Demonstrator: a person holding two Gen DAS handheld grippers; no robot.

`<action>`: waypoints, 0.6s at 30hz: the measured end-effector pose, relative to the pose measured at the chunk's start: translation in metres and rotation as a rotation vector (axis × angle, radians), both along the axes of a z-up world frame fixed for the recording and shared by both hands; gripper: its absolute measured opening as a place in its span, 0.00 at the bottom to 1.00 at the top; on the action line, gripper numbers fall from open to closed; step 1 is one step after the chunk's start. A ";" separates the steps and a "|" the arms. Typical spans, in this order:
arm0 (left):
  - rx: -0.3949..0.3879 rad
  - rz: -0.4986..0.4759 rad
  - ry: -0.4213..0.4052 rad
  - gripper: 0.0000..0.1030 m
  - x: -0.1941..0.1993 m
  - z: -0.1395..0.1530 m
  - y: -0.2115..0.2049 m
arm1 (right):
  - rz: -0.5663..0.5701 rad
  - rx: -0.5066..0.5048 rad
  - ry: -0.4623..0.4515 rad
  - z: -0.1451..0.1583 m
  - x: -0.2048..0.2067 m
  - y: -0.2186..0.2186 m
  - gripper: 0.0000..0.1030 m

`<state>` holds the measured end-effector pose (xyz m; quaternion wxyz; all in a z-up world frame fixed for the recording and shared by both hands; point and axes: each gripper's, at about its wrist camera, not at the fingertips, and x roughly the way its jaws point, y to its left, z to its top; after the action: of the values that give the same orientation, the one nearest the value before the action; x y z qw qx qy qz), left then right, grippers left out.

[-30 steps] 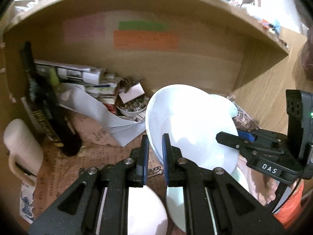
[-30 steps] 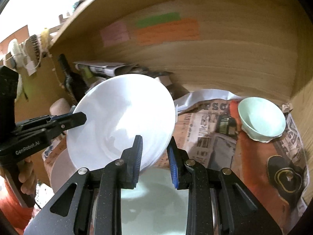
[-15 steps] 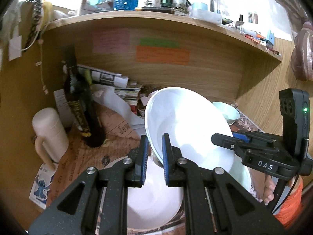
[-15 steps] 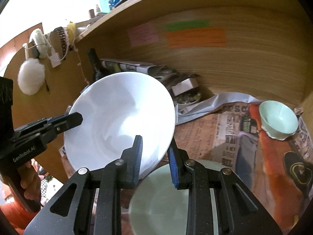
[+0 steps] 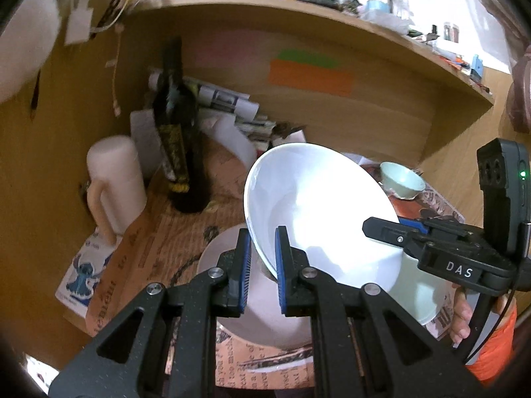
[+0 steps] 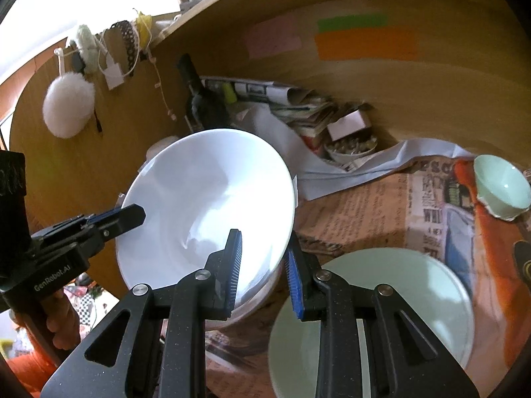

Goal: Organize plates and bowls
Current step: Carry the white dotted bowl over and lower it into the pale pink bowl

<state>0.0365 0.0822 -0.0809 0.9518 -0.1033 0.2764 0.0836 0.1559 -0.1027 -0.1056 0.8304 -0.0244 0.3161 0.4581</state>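
Note:
A large white bowl [image 5: 318, 212] is held tilted in the air by both grippers; it also shows in the right wrist view [image 6: 205, 205]. My left gripper [image 5: 262, 262] is shut on its near rim. My right gripper [image 6: 262, 265] is shut on the opposite rim, and shows from the side in the left wrist view [image 5: 391, 232]. Below the bowl lies a white plate [image 5: 232, 298] on the newspaper. A pale green plate [image 6: 371, 318] lies to the right of it. A small pale green bowl [image 6: 501, 189] stands at the far right.
A dark bottle [image 5: 179, 139] and a cream mug [image 5: 113, 179] stand at the left of the wooden alcove. Stacked papers [image 6: 292, 106] and a small dish of bits [image 6: 351, 147] sit at the back. A shelf [image 5: 298, 10] with clutter runs overhead.
Both grippers have lifted the white bowl up and back from the alcove. The white plate and green plate below have come into fuller view.

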 end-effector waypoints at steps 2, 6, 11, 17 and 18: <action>-0.015 0.012 0.013 0.11 -0.003 -0.008 0.005 | 0.006 -0.005 0.011 -0.005 -0.001 0.005 0.24; -0.037 0.029 0.034 0.11 -0.005 -0.021 0.014 | 0.018 -0.021 0.039 -0.016 -0.002 0.015 0.24; -0.058 0.044 0.064 0.11 -0.006 -0.034 0.022 | 0.028 -0.043 0.058 -0.028 -0.002 0.027 0.24; -0.062 0.054 0.098 0.11 -0.003 -0.047 0.026 | 0.033 -0.066 0.083 -0.038 0.000 0.035 0.24; -0.066 0.054 0.106 0.11 -0.002 -0.050 0.028 | 0.034 -0.072 0.086 -0.039 0.001 0.037 0.24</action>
<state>0.0346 0.1098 -0.1311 0.9294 -0.1373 0.3260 0.1055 0.1567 -0.0661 -0.1441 0.8067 -0.0398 0.3675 0.4610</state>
